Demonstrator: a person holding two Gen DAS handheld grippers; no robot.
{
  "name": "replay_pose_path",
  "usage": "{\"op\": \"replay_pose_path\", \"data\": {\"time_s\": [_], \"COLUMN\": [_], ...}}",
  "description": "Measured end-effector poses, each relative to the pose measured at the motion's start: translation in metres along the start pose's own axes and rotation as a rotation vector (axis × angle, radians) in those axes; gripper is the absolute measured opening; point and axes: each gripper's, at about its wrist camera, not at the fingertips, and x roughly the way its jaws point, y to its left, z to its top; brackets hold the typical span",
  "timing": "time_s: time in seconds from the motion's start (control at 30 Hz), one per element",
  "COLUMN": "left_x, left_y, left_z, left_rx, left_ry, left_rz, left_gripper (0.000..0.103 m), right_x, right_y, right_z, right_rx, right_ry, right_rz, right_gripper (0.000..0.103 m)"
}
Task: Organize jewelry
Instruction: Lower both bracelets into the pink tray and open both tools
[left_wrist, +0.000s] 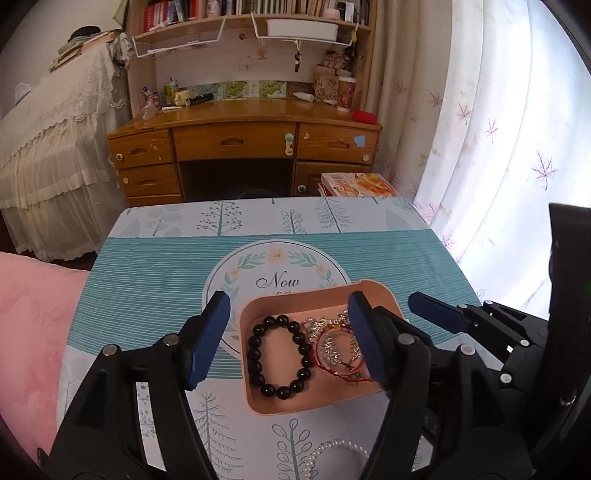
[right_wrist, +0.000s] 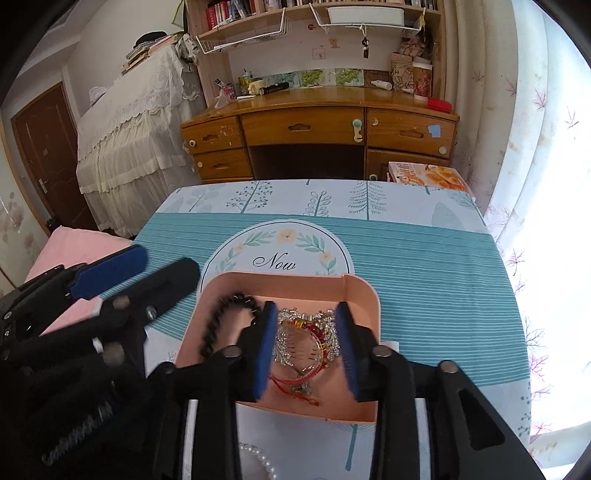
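Step in hand: you look to be mid-sort, with most of the jewelry already in the pink tray (left_wrist: 369, 286) on the table (left_wrist: 147, 280); the pearl strand (left_wrist: 332, 450) lies outside it, on the cloth just before the tray's near wall.
Left tongs (left_wrist: 288, 339): spread wide and holding nothing, hovering over the tray's left half.
Right tongs (right_wrist: 306, 350): spread, empty, poised on either side of the rhinestone and red-cord pile (right_wrist: 306, 343).
Where the pieces are: the black bead bracelet (left_wrist: 279, 356) lies flat in the tray's left part; the sparkly pile sits just beside it on the right.
Next move, as I judge it: bring one pair of tongs back toward you, lower over the pearls and pinch a single run of beads.
Writing: the tablecloth medallion reads "Now" (left_wrist: 277, 282); a smaller line beneath is hidden by the tray.
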Motion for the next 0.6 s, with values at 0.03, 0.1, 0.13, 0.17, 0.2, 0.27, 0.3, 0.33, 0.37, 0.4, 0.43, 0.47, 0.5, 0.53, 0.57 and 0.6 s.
{"op": "replay_pose_path", "data": {"time_s": [0.03,0.1,0.13,0.17,0.2,0.27,0.3,0.33,0.37,0.4,0.43,0.47,0.5,0.53,0.57,0.6], "left_x": [-0.004,-0.009,-0.012,-0.016,-0.019,-0.028,-0.031,-0.036,-0.04,-0.044,-0.049,-0.053,-0.058,-0.063,-0.067,-0.073], "left_y": [0.0,0.003,0.004,0.006,0.007,0.007,0.008,0.009,0.009,0.009,0.009,0.009,0.009,0.009,0.008,0.008], "left_z": [-0.001,-0.004,-0.005,-0.007,-0.009,-0.013,-0.015,-0.017,-0.018,-0.02,-0.023,-0.024,-0.027,-0.028,-0.03,-0.033], "left_rx": [-0.002,-0.017,-0.024,-0.03,-0.036,-0.047,-0.056,-0.065,-0.072,-0.08,-0.088,-0.093,-0.097,-0.098,-0.1,-0.103], "left_ry": [0.003,0.01,0.012,0.013,0.011,0.013,0.013,0.014,0.016,0.018,0.017,0.015,0.011,0.006,0.005,0.004], "left_rz": [0.003,-0.003,-0.006,-0.007,-0.008,-0.011,-0.02,-0.028,-0.031,-0.034,-0.04,-0.043,-0.045,-0.045,-0.044,-0.046], "left_gripper": [0.064,0.064,0.064,0.064,0.064,0.064,0.064,0.064,0.064,0.064,0.064,0.064,0.064,0.064,0.064,0.064], "right_x": [-0.002,-0.013,-0.017,-0.022,-0.026,-0.037,-0.045,-0.049,-0.057,-0.063,-0.069,-0.076,-0.084,-0.089,-0.095,-0.102], "right_y": [0.0,-0.001,-0.002,-0.003,-0.004,-0.006,-0.007,-0.008,-0.008,-0.008,-0.009,-0.01,-0.01,-0.01,-0.011,-0.01], "right_z": [-0.001,-0.005,-0.006,-0.008,-0.01,-0.015,-0.019,-0.022,-0.025,-0.029,-0.033,-0.037,-0.041,-0.045,-0.049,-0.052], "right_rx": [-0.002,0.0,0.002,0.003,0.005,0.007,0.007,0.007,0.007,0.007,0.007,0.007,0.006,0.006,0.005,0.007], "right_ry": [-0.005,-0.011,-0.013,-0.015,-0.017,-0.023,-0.027,-0.031,-0.036,-0.04,-0.044,-0.047,-0.051,-0.054,-0.059,-0.063], "right_rz": [-0.001,0.003,0.004,0.003,0.005,0.008,0.009,0.011,0.012,0.013,0.016,0.018,0.02,0.021,0.021,0.021], "right_gripper": [0.037,0.036,0.036,0.036,0.036,0.036,0.036,0.036,0.036,0.036,0.036,0.036,0.036,0.036,0.036,0.036]}}
